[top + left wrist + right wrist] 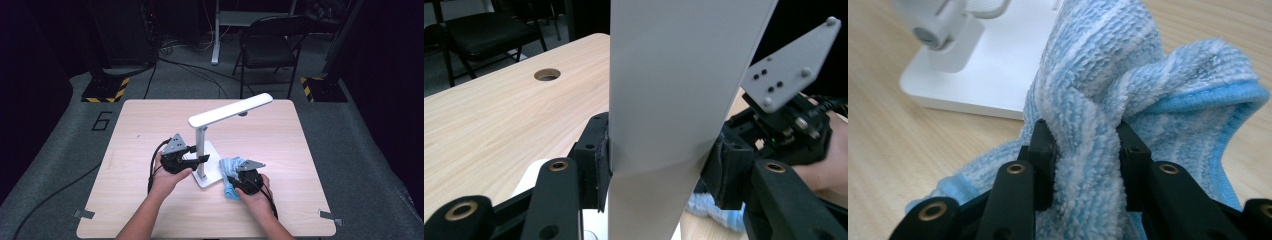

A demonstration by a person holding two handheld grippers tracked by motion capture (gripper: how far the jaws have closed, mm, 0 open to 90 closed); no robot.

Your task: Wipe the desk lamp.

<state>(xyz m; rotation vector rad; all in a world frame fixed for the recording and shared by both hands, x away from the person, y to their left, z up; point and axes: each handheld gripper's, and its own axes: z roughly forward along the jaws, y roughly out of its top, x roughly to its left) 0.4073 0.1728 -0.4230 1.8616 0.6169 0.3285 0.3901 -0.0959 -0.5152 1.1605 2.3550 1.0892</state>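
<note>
- White lamp [220, 135] post pretty much blocks the left claw view, so its base [993, 70] is mostly cut off there.
- Light wood surface [150, 120], dark room, folding chair [267, 47] behind.
- Left claw [659, 170] is clamped on the lamp post, forearm reaching in from the near edge.
- Right claw [1083, 150] pinches a bunched blue cloth [1128, 75], lying just beside the lamp base.

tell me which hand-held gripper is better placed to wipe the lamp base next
The right hand-held gripper: it is shut on the blue cloth right beside the lamp base. The left hand-held gripper is clamped on the lamp post, steadying it.
</note>
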